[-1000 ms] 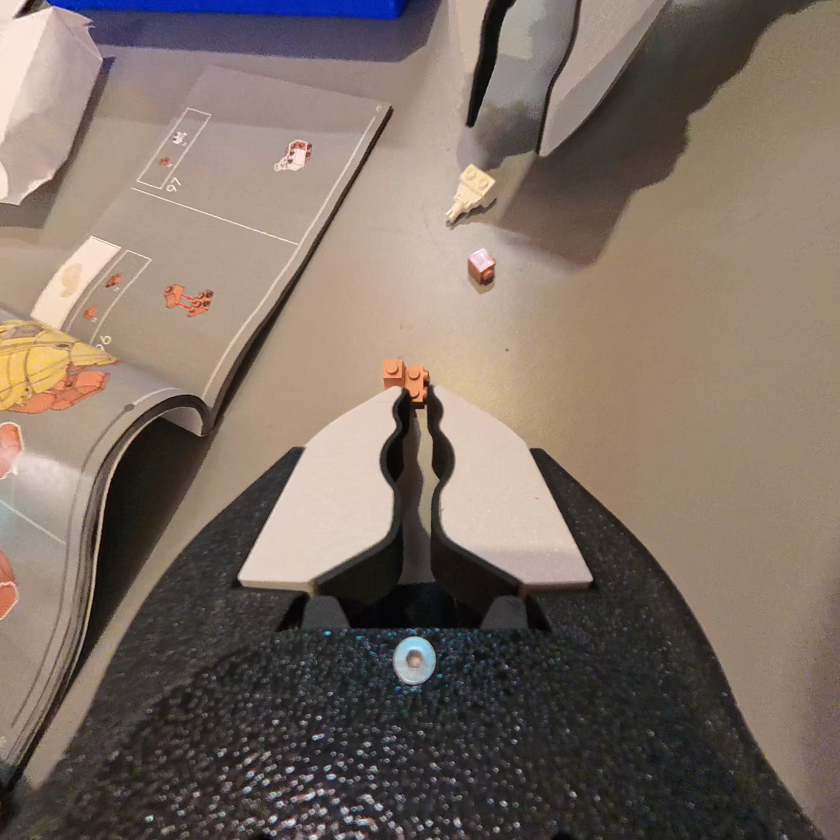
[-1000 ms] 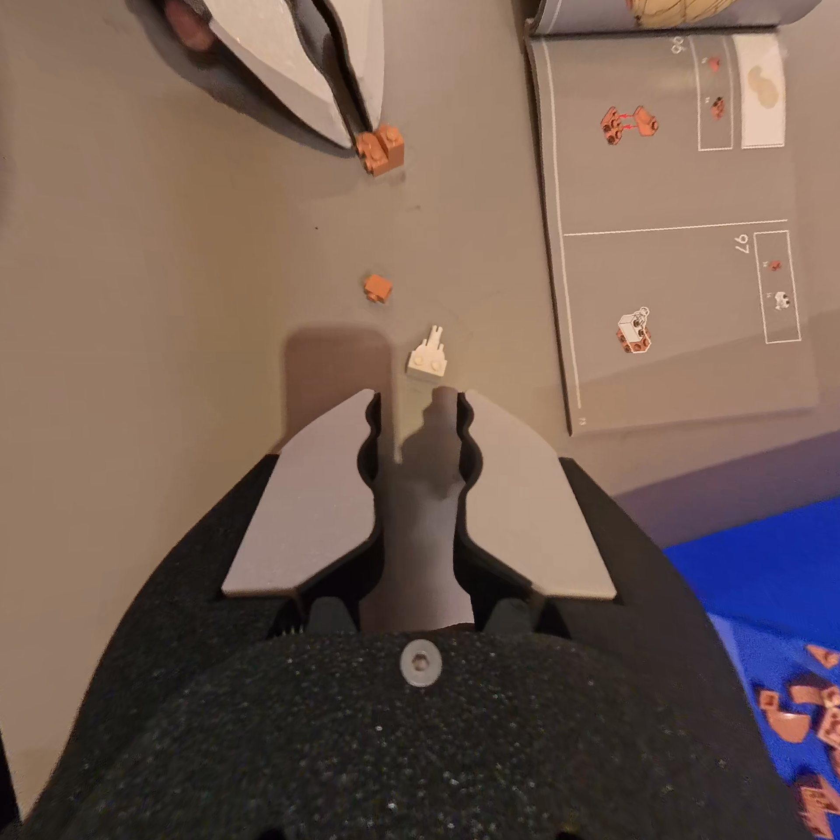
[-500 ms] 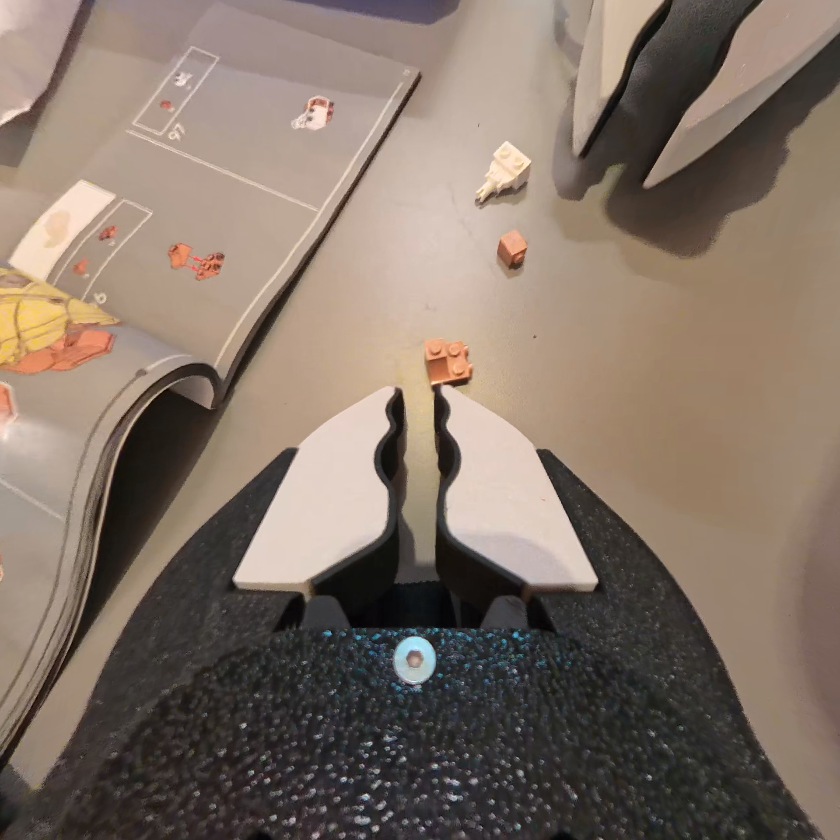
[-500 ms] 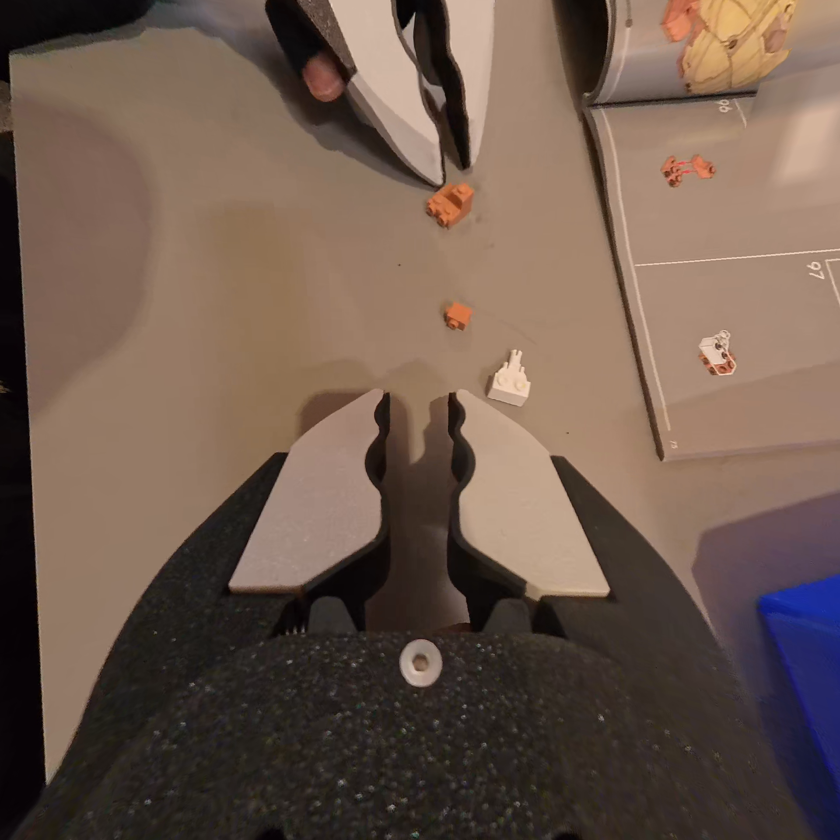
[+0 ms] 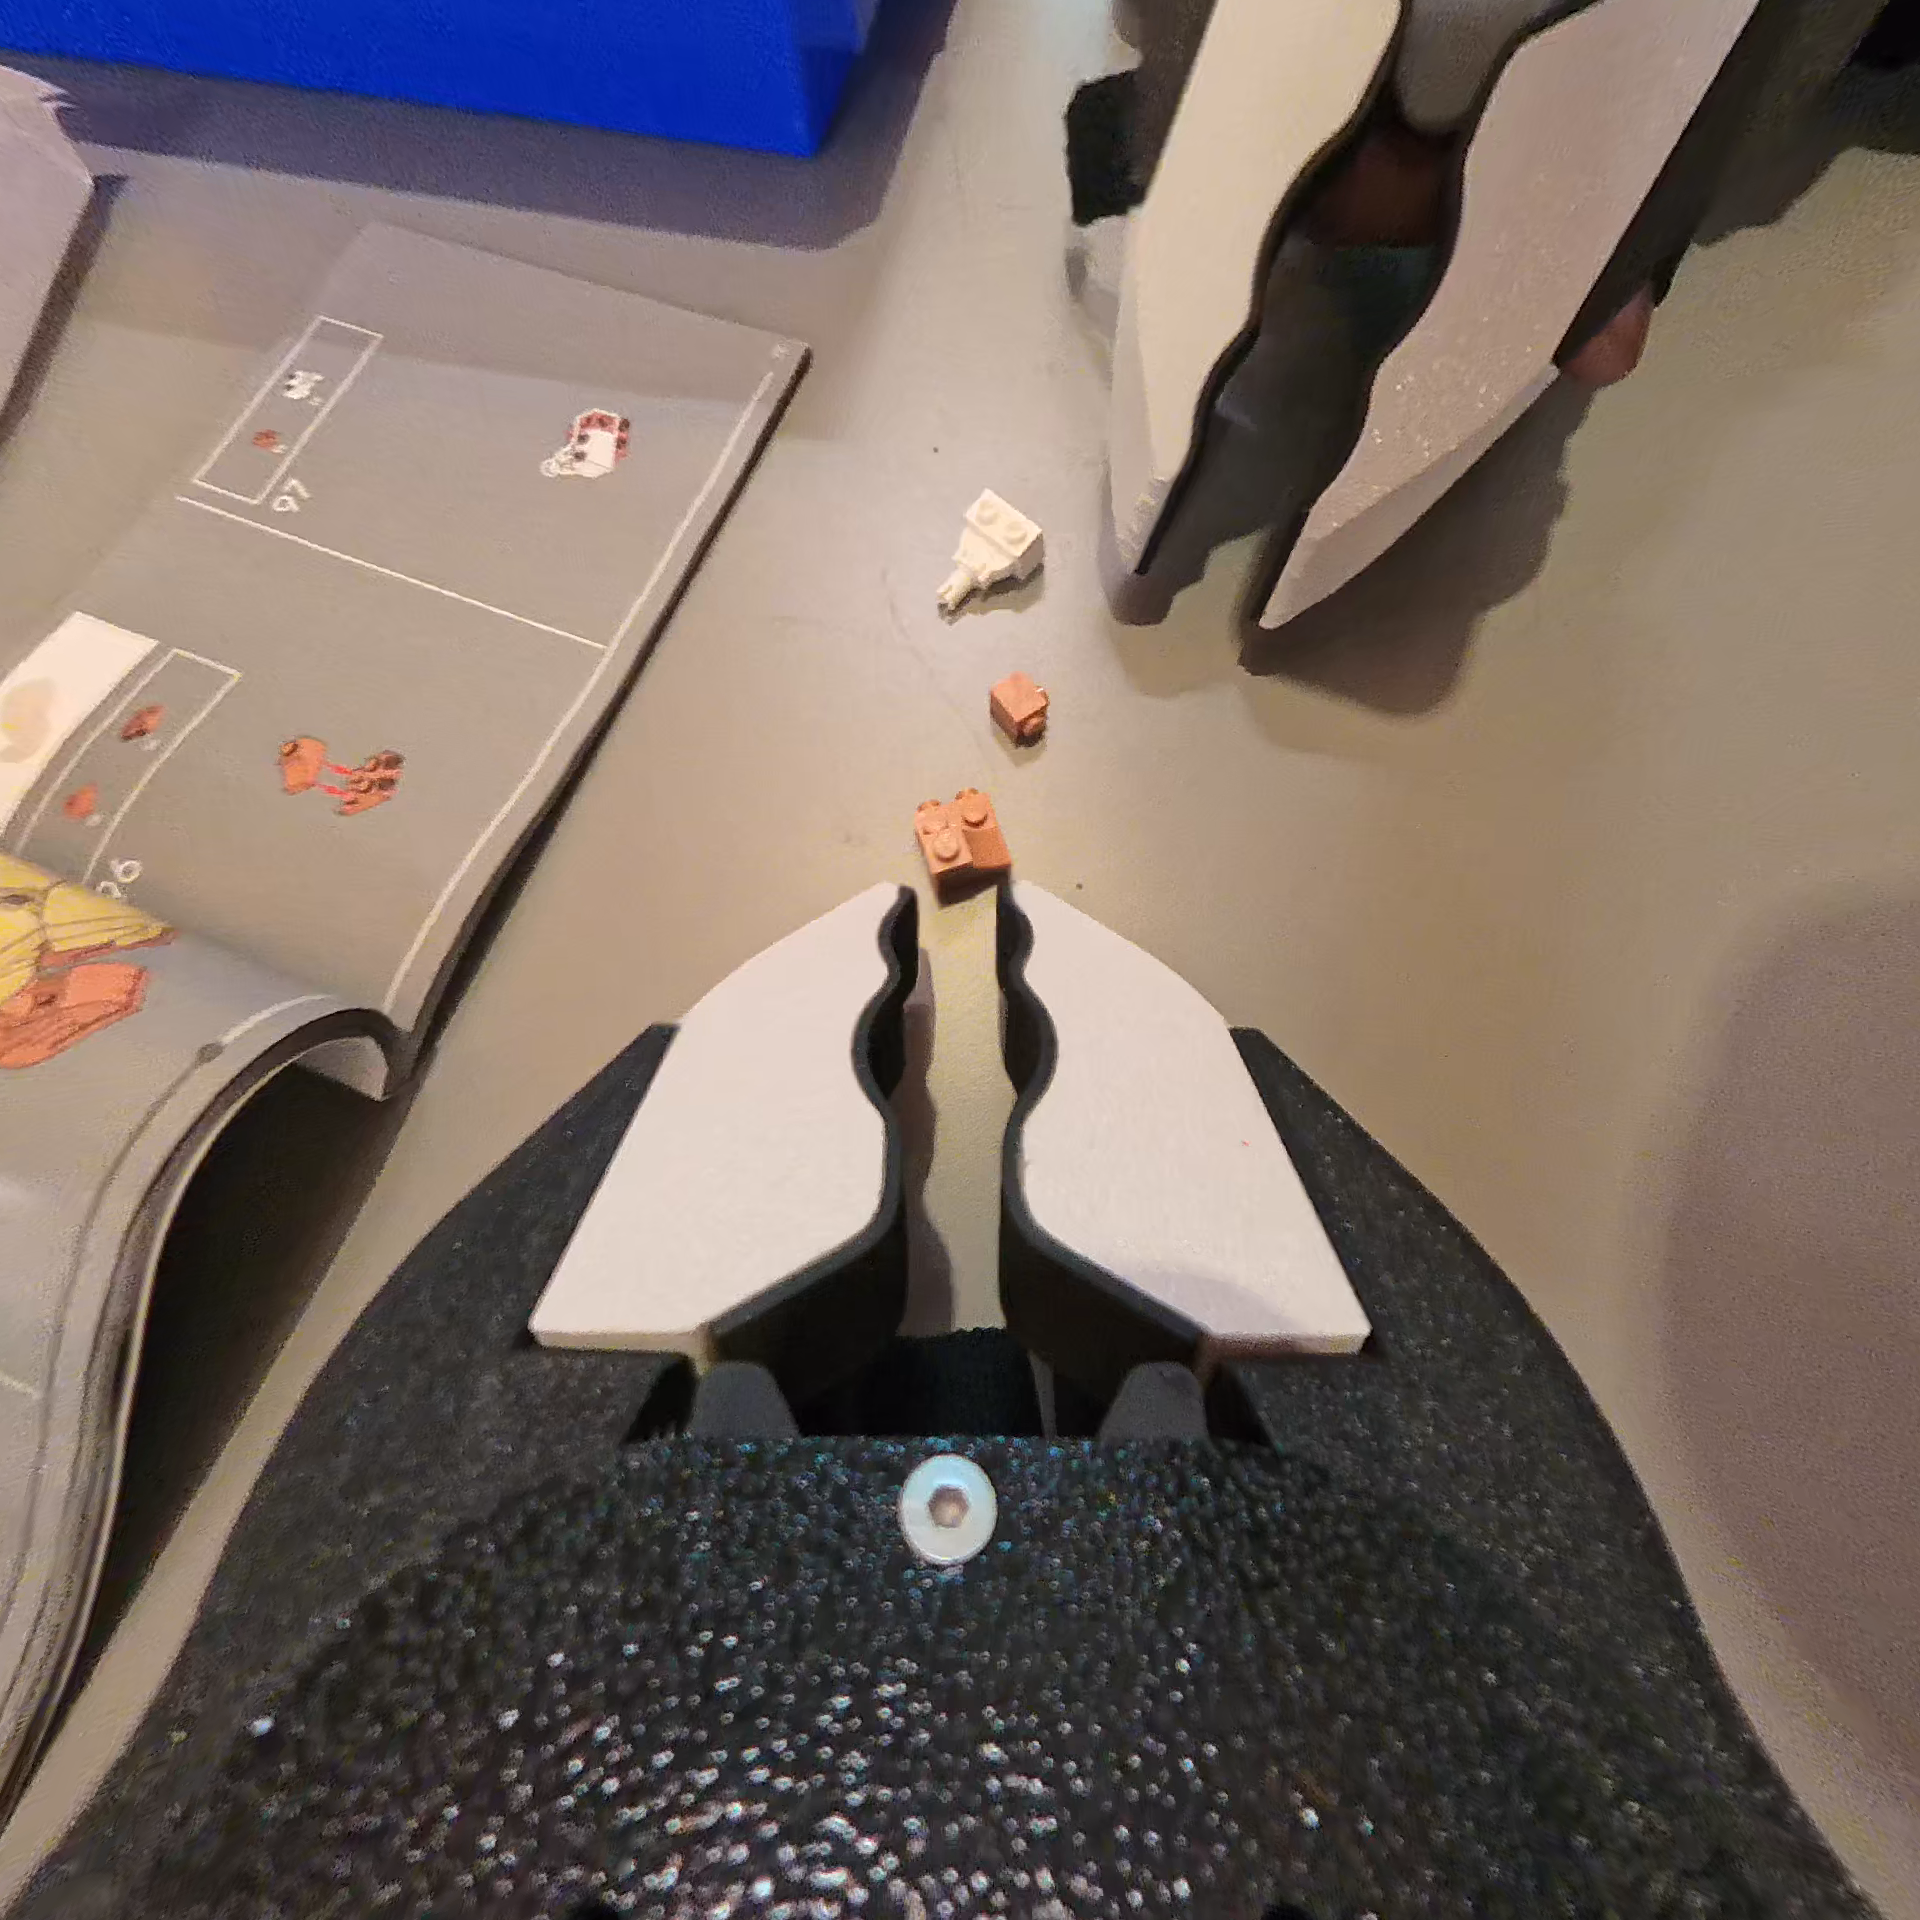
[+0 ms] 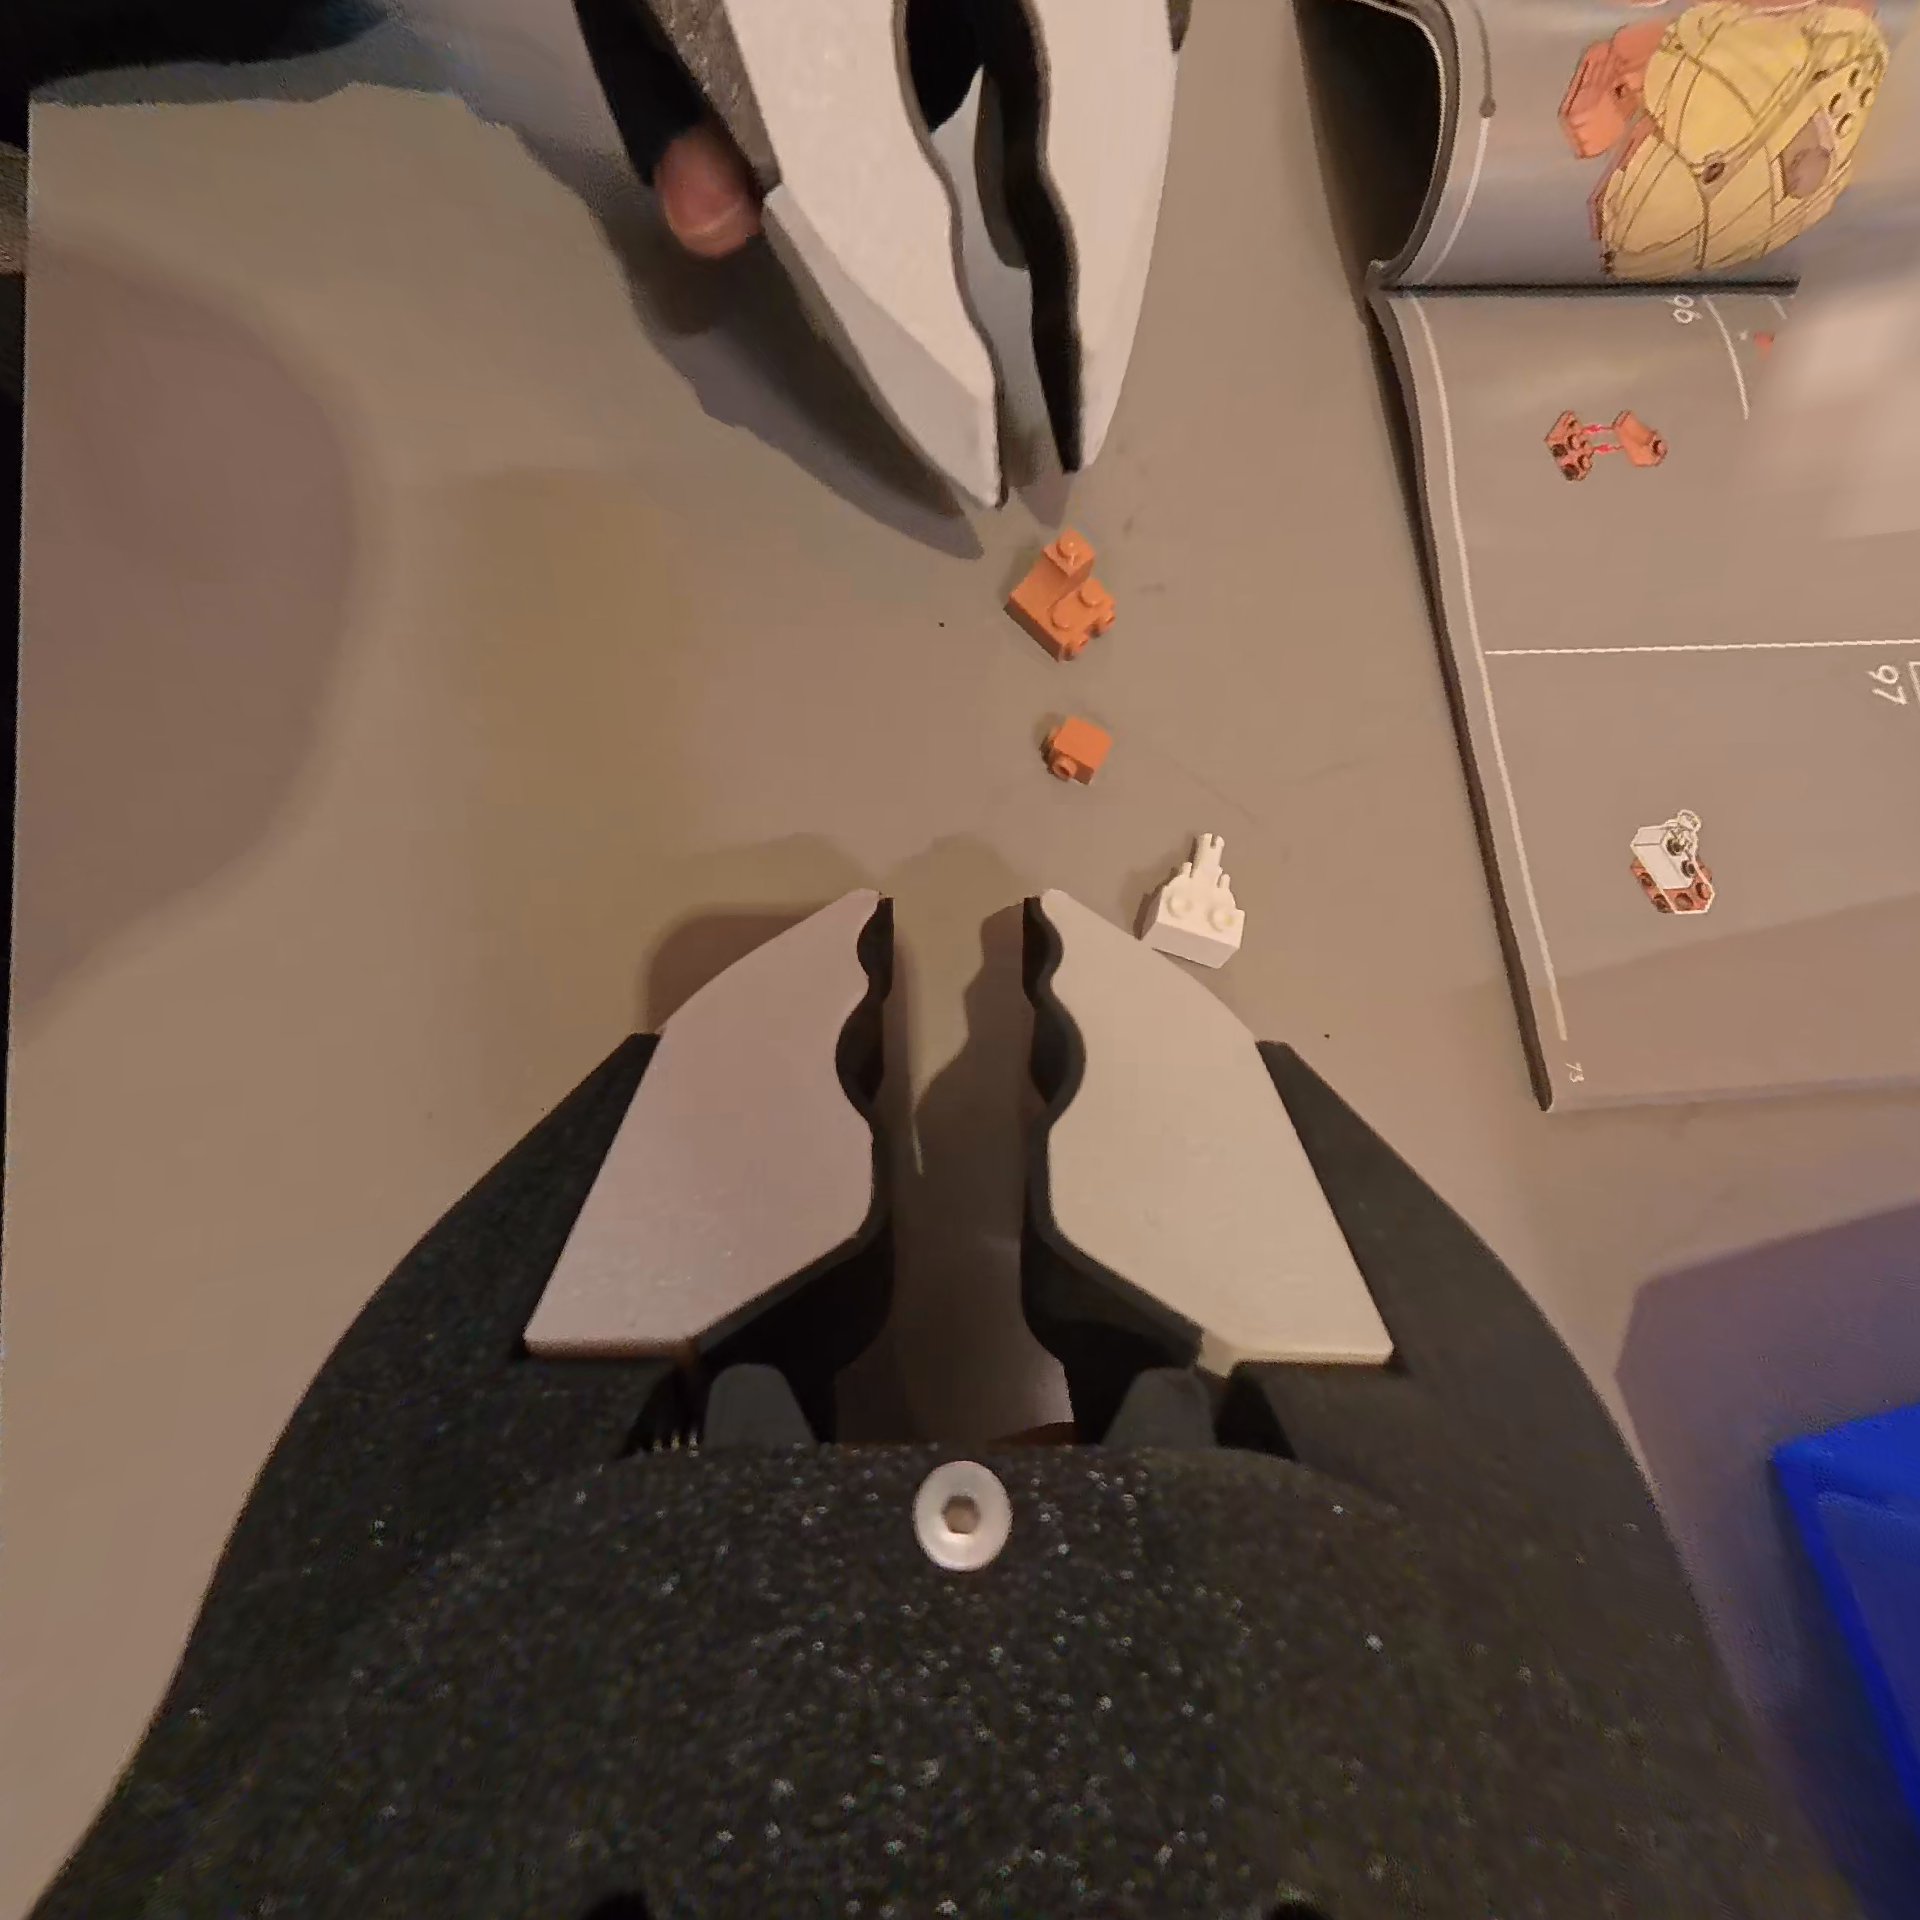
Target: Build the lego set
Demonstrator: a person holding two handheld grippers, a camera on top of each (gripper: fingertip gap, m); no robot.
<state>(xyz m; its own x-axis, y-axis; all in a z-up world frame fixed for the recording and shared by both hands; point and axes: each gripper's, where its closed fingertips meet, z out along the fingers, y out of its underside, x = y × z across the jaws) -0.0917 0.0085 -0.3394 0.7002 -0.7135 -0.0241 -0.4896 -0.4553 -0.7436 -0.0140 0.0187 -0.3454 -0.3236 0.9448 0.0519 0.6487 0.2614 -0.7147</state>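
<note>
Both claws stand apart and hold nothing. The left gripper has a narrow gap between its fingertips, and the orange brick cluster lies on the grey table just ahead of that gap, apart from both pads as the right wrist view also indicates. The right gripper is parted somewhat wider over bare table; the white clip piece sits just beside the outer edge of its right fingertip. A small orange brick lies between cluster and white piece, all three roughly in a row. Risks, as judged: the pieces are small and loose, so a fingertip sliding along the table could push one aside or tip it; the left gap looks barely wider than the cluster, so a slightly offset approach could knock it. The open instruction booklet lies near, and a blue bin beyond. Both grippers are held low, fingers angled down at the table, facing each other.
</note>
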